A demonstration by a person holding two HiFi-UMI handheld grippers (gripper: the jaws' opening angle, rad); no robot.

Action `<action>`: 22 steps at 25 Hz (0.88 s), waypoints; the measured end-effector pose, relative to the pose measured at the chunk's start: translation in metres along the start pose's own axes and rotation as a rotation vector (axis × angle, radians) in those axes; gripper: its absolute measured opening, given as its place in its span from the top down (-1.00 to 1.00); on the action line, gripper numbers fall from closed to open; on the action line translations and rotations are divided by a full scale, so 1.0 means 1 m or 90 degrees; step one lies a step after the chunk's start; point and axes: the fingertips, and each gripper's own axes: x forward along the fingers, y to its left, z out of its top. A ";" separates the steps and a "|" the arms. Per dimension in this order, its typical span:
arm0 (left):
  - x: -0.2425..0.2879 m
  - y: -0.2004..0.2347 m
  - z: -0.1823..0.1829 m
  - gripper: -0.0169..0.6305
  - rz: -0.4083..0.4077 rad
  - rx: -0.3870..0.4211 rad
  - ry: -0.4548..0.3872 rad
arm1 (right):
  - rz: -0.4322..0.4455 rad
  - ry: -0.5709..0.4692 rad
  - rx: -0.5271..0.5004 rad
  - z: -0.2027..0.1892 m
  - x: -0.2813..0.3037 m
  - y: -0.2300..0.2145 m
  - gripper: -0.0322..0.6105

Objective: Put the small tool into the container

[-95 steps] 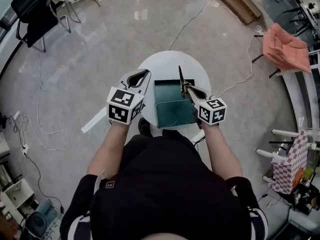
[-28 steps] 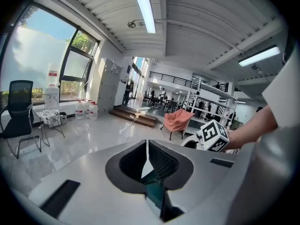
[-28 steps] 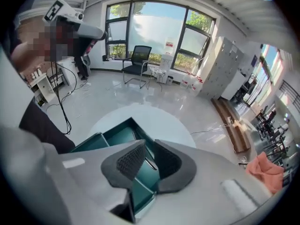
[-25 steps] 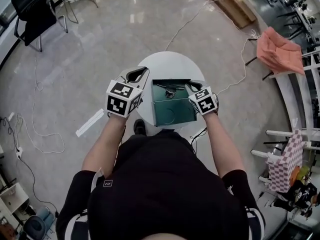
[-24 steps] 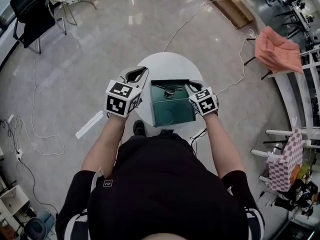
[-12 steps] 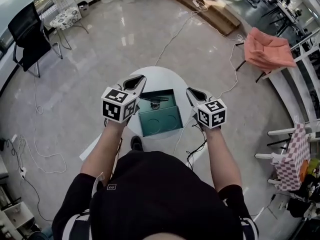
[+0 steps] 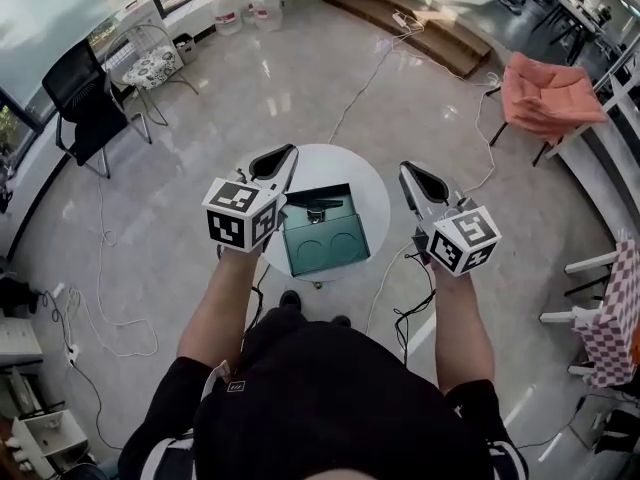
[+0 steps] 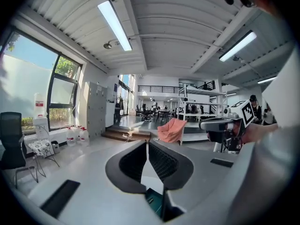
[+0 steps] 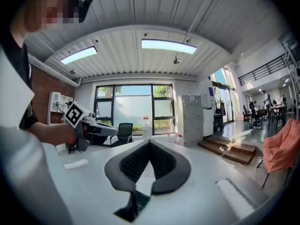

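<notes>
The green container [image 7: 322, 251] stands open on the small round white table [image 7: 371, 187]. The small dark tool [image 7: 314, 205] lies inside it, along the far wall. My left gripper [image 7: 290, 152] hovers over the table's left rim, jaws shut and empty [image 8: 148, 143]; a corner of the container [image 8: 153, 201] shows under it. My right gripper [image 7: 404, 168] is held off the table's right side, apart from the container, also shut with nothing in it [image 9: 150, 143]. Each gripper view shows the other gripper [image 8: 225, 125] [image 9: 91, 129] level with it.
A black chair [image 7: 88, 96] stands on the glossy floor at the far left, water bottles [image 7: 245, 0] by the window, wooden steps [image 7: 430, 28] at the back. An orange seat [image 7: 545, 90] is at the right. Cables [image 7: 100, 308] trail over the floor round the table.
The right gripper earlier held the tool above the container; the tool now lies inside. Both grippers have lifted away, the right one swinging off to the right. The head view has risen.
</notes>
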 end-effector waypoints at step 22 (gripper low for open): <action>-0.009 0.043 0.005 0.89 0.011 0.008 -0.031 | -0.138 -0.095 -0.024 0.033 -0.004 0.003 0.88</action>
